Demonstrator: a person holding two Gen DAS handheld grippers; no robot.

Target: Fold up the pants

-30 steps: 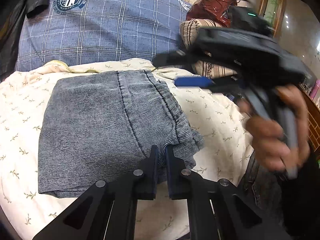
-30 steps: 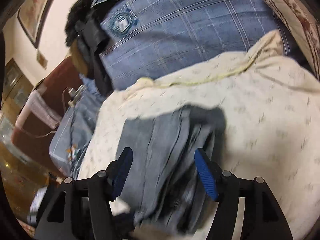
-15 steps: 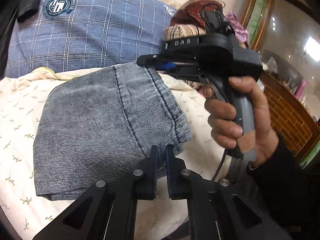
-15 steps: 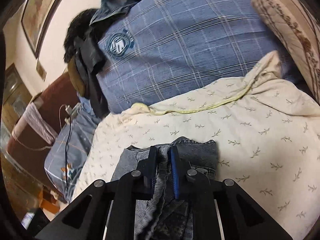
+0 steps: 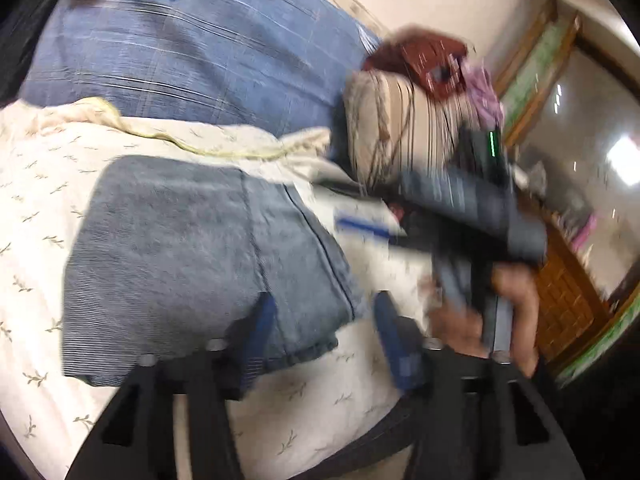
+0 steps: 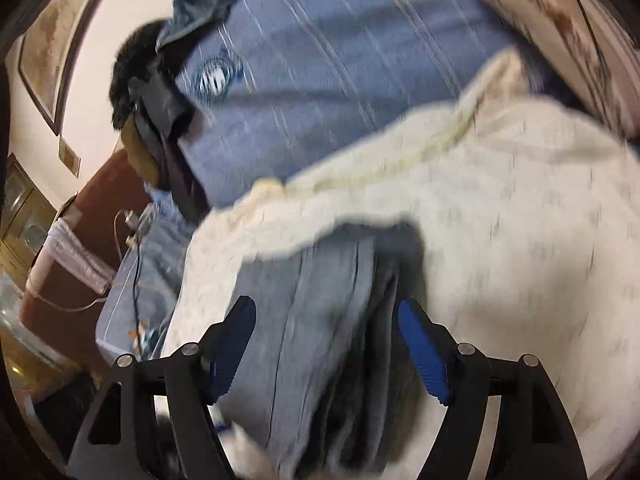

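Both the left gripper (image 5: 324, 332) and right gripper (image 6: 328, 344) gape wide over the folded pants (image 5: 192, 256), gripping nothing.

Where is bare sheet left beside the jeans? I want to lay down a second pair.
Bare floral sheet lies left of the folded jeans and on their near side. Behind, the blue plaid pillow and striped cushion crowd the space.
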